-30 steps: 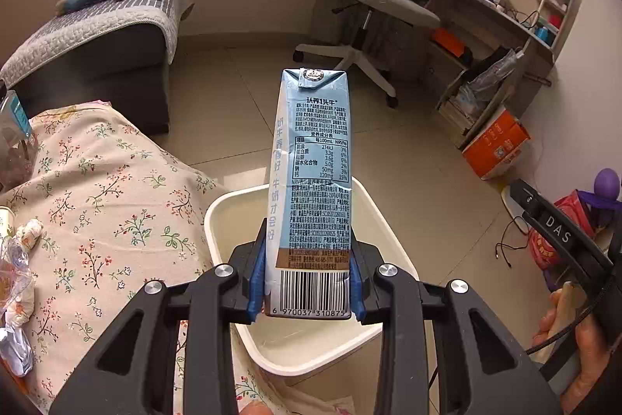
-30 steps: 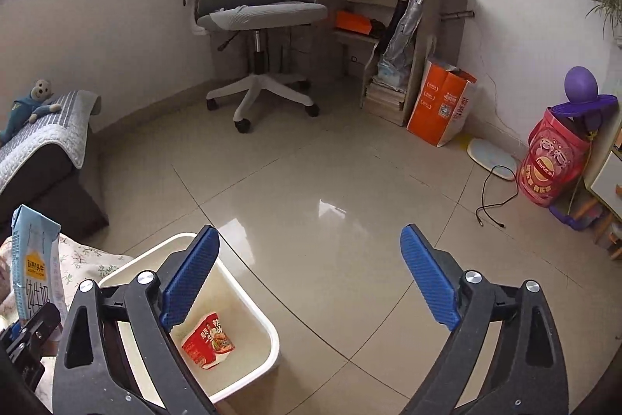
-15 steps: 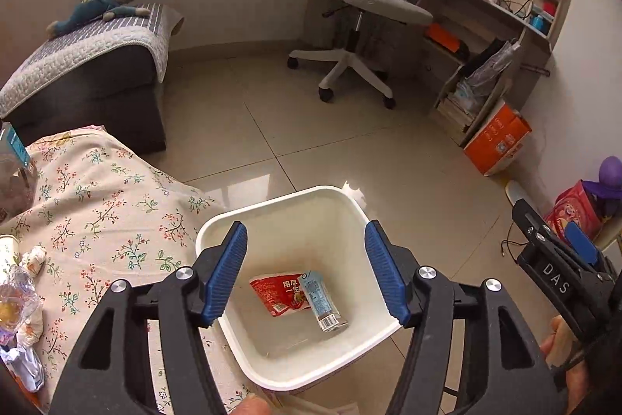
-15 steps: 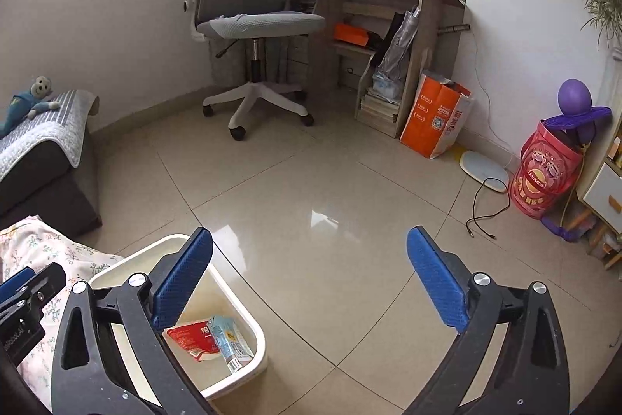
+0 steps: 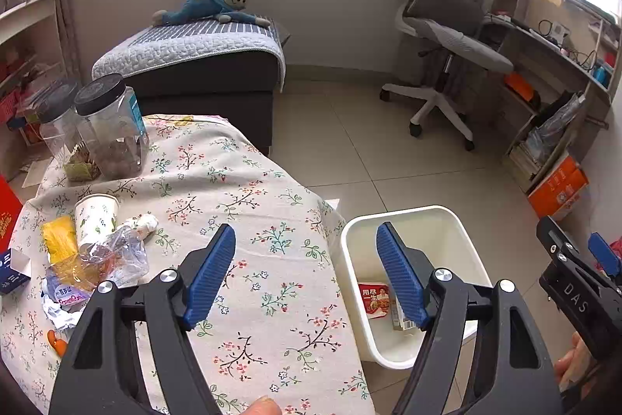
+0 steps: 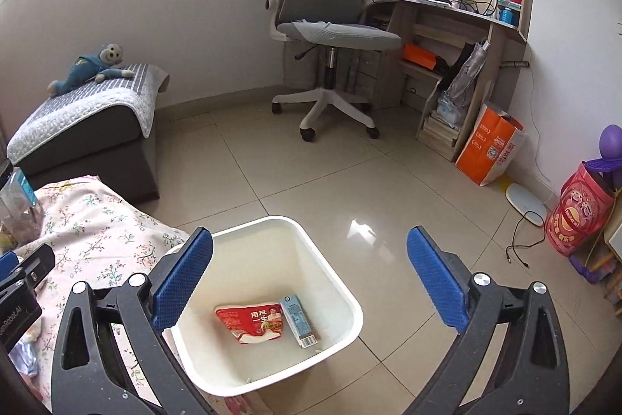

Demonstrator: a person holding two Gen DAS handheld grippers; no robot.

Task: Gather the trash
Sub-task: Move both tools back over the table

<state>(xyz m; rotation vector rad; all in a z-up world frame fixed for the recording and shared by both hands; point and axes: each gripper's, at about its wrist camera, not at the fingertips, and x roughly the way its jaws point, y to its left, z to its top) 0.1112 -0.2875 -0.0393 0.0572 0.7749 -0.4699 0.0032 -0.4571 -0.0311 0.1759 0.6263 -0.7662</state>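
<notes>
— Which step is in hand?

— The drop looks done. The milk carton lies flat on the bottom of the white bin, touching a red snack packet, and the left tongs hold nothing — their jaws have just been opening, with only the flowered cloth and the bin's rim showing between them. The right tongs stand spread wide and empty above the bin.

— Where is the rest of the trash?

— On the bench, ahead and to the left of the left tongs: a crushed clear plastic bottle, a yellow wrapper, a crumpled white-and-purple wrapper, a paper cup standing upright and a wad of tissue just beside it. They crowd together, some touching.

— So the next move?

— Probably a reach back across the bench for one piece of that heap. The bottle is thin, glossy and dented, so it should give under the pads; a grip across its body seems safer than one at a slack edge. The wrappers are limp film lying flat on soft cloth, and the tongs might pinch the cloth too.

— And the two jars farther off?

— Rigid clear plastic with dark lids, partly full — likely not trash.
</notes>
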